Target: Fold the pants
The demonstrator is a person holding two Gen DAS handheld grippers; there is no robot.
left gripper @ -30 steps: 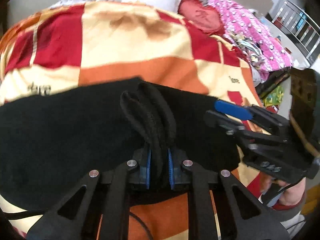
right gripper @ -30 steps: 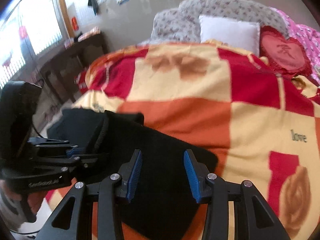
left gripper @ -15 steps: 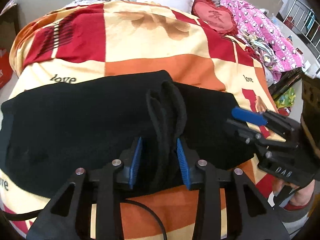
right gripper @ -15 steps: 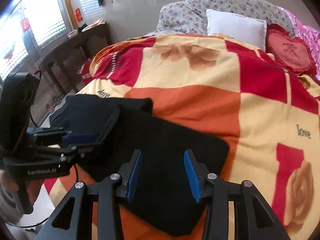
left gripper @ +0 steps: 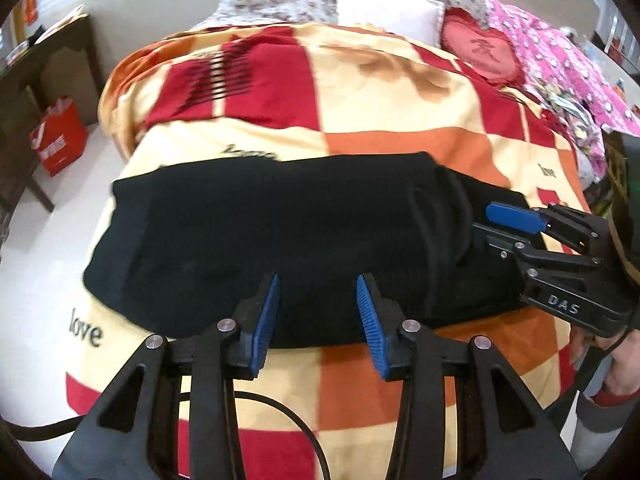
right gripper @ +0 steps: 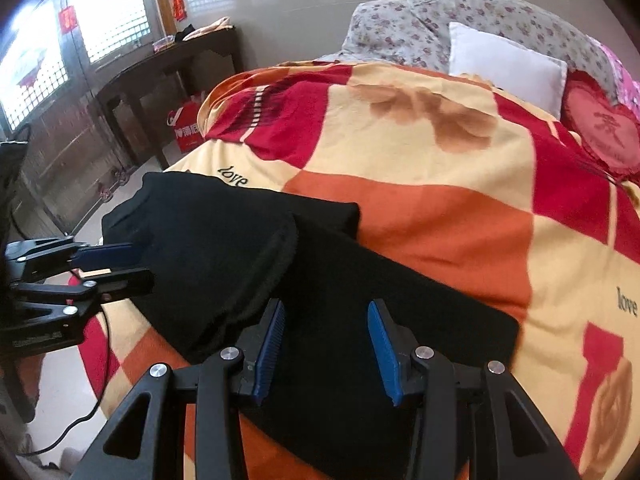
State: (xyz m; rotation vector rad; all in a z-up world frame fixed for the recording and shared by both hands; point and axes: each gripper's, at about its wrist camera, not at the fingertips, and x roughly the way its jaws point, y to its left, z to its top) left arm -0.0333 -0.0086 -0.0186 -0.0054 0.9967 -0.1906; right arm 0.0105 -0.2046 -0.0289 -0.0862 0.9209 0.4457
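Observation:
The black pants (left gripper: 280, 236) lie folded over on the checked bed blanket, with a thick ribbed waistband edge (left gripper: 444, 216) lying across them; they also show in the right wrist view (right gripper: 248, 256). My left gripper (left gripper: 318, 304) is open and empty, hovering at the near edge of the pants. My right gripper (right gripper: 326, 344) is open and empty above the right part of the pants. It shows in the left wrist view (left gripper: 508, 224) at the right side. The left gripper shows in the right wrist view (right gripper: 108, 264) at the left.
The red, orange and cream blanket (left gripper: 360, 120) covers the bed. A white pillow (left gripper: 384, 12), a red heart cushion (left gripper: 484, 48) and a pink quilt (left gripper: 560, 56) lie at the head. A dark table (right gripper: 168, 60) and a red bag (left gripper: 60, 140) stand left of the bed.
My left gripper let go of the ribbed waistband, opened and drew back toward the near edge. The waistband now lies flat on the pants. The right gripper stayed open.

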